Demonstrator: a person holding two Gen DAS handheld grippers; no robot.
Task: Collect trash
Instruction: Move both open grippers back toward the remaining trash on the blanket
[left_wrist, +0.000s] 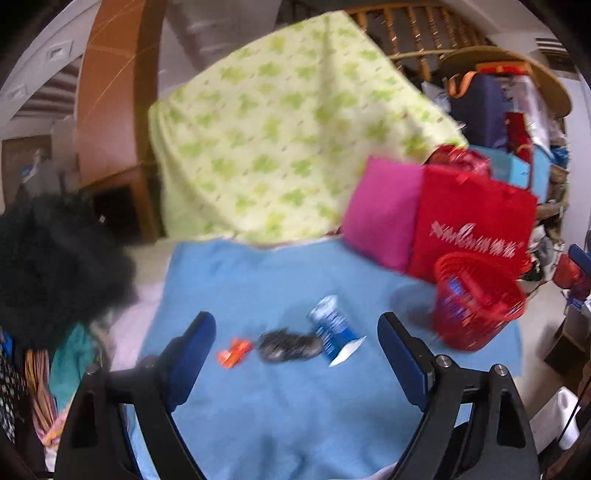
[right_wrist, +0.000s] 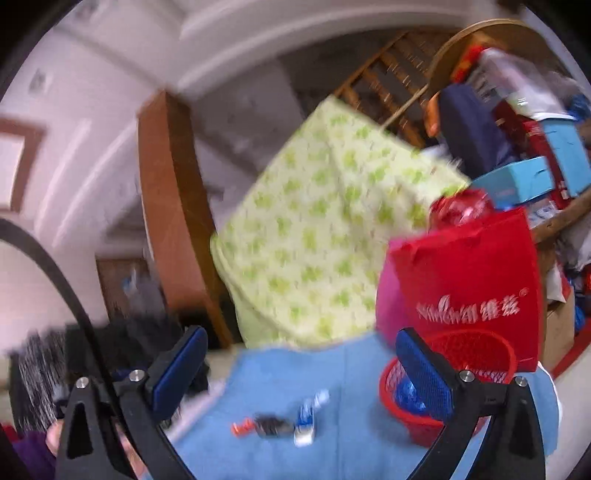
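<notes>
Orange wrapper (left_wrist: 234, 352) lies ahead, between open left gripper (left_wrist: 297, 341) fingers.

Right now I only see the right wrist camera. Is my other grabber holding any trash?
Observer: No. The left gripper is open and empty.
Operator: My finger hides part of the red basket. Is it on the cloth?
Observer: Yes, the red basket stands on the blue cloth, near its right edge.
Operator: Anything past that edge?
Observer: A white container, low at the right.
</notes>
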